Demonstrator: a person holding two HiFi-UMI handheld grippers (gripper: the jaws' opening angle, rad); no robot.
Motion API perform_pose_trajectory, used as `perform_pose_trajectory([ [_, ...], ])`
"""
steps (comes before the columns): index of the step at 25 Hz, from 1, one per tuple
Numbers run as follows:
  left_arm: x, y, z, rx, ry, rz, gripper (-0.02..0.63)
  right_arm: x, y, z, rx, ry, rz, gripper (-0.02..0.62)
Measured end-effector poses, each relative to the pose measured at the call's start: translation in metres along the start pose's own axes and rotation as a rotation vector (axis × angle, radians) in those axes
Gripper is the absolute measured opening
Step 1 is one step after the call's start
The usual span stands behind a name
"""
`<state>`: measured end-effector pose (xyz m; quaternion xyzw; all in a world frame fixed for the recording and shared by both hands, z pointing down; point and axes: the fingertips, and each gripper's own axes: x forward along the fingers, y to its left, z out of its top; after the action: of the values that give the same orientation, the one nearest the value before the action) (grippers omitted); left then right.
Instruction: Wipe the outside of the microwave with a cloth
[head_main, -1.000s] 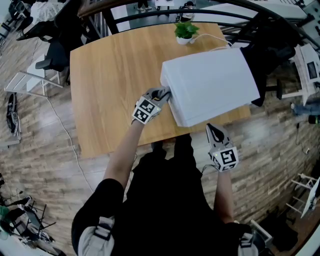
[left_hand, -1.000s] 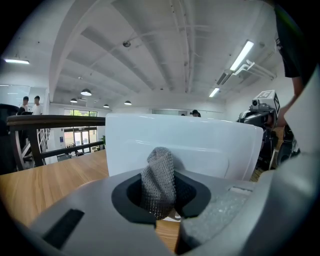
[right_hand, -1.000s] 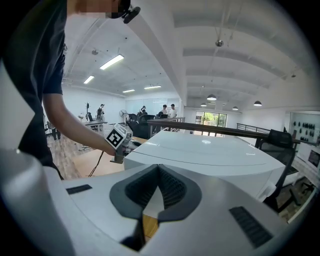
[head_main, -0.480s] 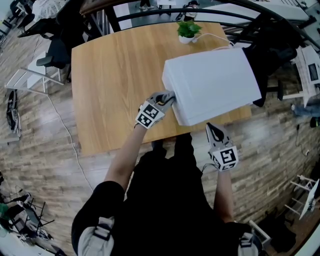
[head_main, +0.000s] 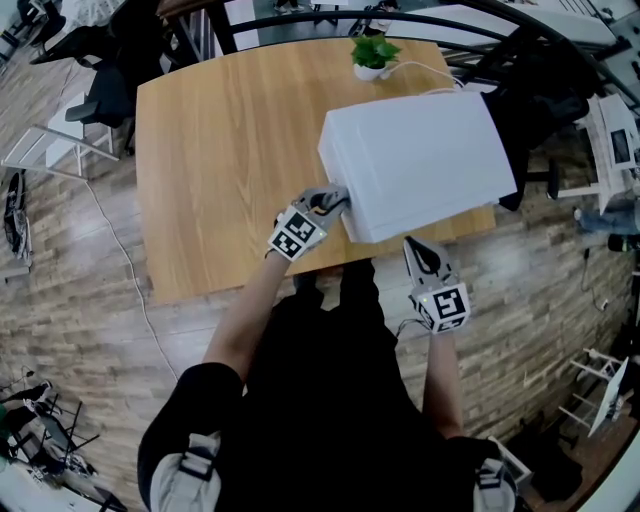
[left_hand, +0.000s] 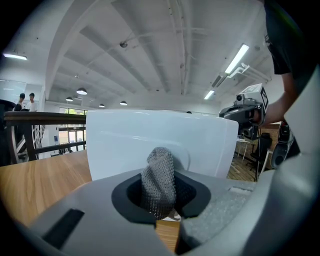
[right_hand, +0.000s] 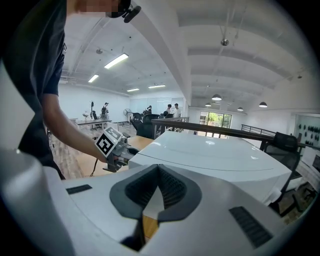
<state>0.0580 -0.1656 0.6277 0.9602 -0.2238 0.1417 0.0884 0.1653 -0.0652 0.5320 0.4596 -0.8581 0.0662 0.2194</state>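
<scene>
A white microwave (head_main: 415, 165) stands at the right near corner of the wooden table (head_main: 230, 150). My left gripper (head_main: 325, 203) is shut on a grey knitted cloth (left_hand: 159, 181), and the cloth is pressed against the microwave's left side (left_hand: 160, 137) near its front corner. In the right gripper view the left gripper (right_hand: 116, 148) shows at that same side. My right gripper (head_main: 422, 258) hangs off the table's near edge, just in front of the microwave (right_hand: 215, 155), jaws shut with nothing between them.
A small potted plant (head_main: 372, 55) and a white cable (head_main: 430, 72) sit at the table's far edge behind the microwave. Chairs (head_main: 95, 100) stand to the left of the table. A dark railing (left_hand: 40, 118) runs behind.
My left gripper has slid with the cloth along the microwave's left side toward its front corner. The right gripper has barely moved.
</scene>
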Motion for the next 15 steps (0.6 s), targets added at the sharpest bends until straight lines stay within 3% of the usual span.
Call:
perform_pose_trajectory([
  [15, -0.005, -0.034, -0.009, -0.008, -0.006, -0.041, 0.048, 0.002, 0.010, -0.005, -0.005, -0.016, 0.009, -0.002],
])
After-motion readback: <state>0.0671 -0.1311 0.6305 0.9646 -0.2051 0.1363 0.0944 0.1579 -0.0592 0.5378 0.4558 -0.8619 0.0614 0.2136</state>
